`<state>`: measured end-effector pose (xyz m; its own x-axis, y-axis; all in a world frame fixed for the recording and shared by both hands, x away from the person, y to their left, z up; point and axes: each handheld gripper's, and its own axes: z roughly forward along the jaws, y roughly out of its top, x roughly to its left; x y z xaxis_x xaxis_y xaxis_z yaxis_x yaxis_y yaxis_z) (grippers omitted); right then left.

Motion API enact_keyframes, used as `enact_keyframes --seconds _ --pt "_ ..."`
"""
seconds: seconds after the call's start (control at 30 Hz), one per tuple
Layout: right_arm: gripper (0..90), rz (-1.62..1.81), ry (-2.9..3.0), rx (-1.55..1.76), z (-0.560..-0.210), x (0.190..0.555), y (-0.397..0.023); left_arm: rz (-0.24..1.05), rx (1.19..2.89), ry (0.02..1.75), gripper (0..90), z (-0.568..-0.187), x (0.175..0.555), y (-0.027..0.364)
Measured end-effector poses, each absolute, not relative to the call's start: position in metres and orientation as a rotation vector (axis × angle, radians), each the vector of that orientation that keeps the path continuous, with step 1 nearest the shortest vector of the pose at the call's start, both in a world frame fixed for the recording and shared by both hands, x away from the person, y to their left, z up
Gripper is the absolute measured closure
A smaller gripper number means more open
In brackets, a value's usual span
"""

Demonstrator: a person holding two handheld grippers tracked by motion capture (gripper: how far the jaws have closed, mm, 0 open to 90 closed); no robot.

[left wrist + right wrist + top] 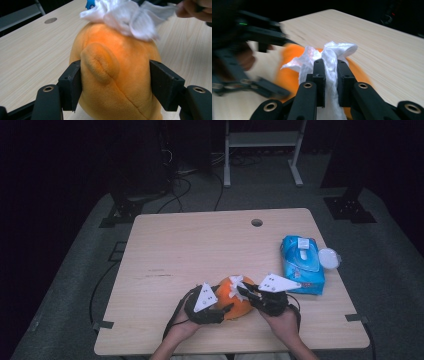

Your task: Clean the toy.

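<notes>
An orange plush toy [236,304] lies near the table's front edge, between the two hands. My left gripper [226,307] grips it from the left; in the left gripper view both pads [72,82] press into the sides of the plush [117,75]. My right gripper [242,292] comes in from the right and is shut on a crumpled white wipe [235,282]. In the right gripper view the wipe [332,53] is pinched between the jaws of the right gripper [331,72] and rests on top of the plush [289,72]. The wipe [125,15] covers the toy's top.
A blue pack of wet wipes [302,264] lies on the right side of the wooden table [200,245], with a white round lid [329,258] beside it. A cable hole [257,222] sits near the far edge. Dark floor and a metal frame stand beyond the table.
</notes>
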<state>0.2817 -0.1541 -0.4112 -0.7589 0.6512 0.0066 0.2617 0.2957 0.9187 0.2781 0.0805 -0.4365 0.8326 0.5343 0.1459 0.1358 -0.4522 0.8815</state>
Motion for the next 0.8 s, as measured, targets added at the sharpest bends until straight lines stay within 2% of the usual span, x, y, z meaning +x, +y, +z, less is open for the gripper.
enact_keyframes --seconds 0.1,0.37,0.5,0.63,0.8 --pt "78.9 1.474 2.191 0.871 -0.415 0.284 -0.162 0.524 2.023 0.475 32.3 -0.436 0.277 0.076" --pt "78.7 1.502 2.254 0.711 -0.410 0.269 -0.136 0.544 2.039 0.442 31.4 -0.438 0.271 0.074" --pt "78.8 1.499 2.250 0.739 -0.412 0.271 -0.141 0.440 1.980 0.543 20.9 -0.434 0.277 0.076" --pt "78.7 1.508 2.251 0.739 -0.410 0.271 -0.138 0.516 2.003 0.500 28.4 -0.437 0.273 0.071" --pt "78.8 1.507 2.211 0.798 -0.407 0.282 -0.151 0.535 2.018 0.452 31.2 -0.437 0.271 0.072"
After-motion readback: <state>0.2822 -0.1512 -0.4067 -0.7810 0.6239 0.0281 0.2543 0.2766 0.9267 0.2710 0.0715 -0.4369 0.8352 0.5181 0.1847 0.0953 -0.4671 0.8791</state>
